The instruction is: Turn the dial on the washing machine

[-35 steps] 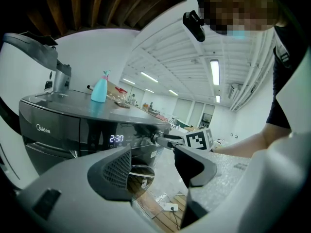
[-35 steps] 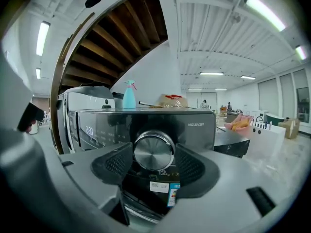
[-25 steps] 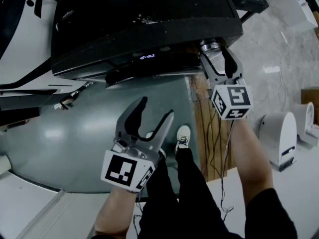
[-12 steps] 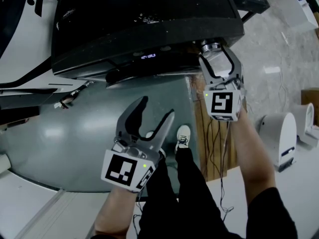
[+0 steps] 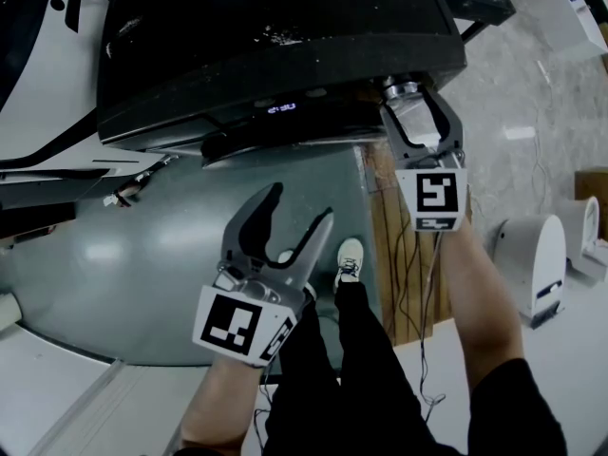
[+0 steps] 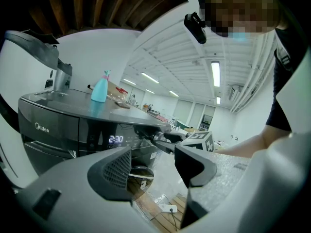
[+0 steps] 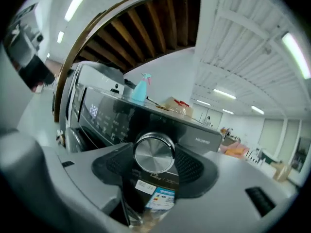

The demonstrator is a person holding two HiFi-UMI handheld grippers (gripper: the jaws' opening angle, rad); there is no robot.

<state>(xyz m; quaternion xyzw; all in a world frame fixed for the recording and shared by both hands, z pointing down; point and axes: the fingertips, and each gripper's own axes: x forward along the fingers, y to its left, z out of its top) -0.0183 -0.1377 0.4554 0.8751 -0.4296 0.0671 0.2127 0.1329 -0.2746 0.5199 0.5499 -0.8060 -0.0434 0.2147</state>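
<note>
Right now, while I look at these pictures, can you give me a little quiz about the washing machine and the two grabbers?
1. True or false: the left gripper is holding the dial.
2. What stands on top of the washing machine? A a blue bottle, B a red bucket, C a teddy bear.
3. Which numbers glow on the display?
Key: 1 false; the right gripper grips it, and its jaws have just been closing on it. 2 A. 3 2:30.

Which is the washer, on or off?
On. The display on the washer glows with lit numbers.
</note>
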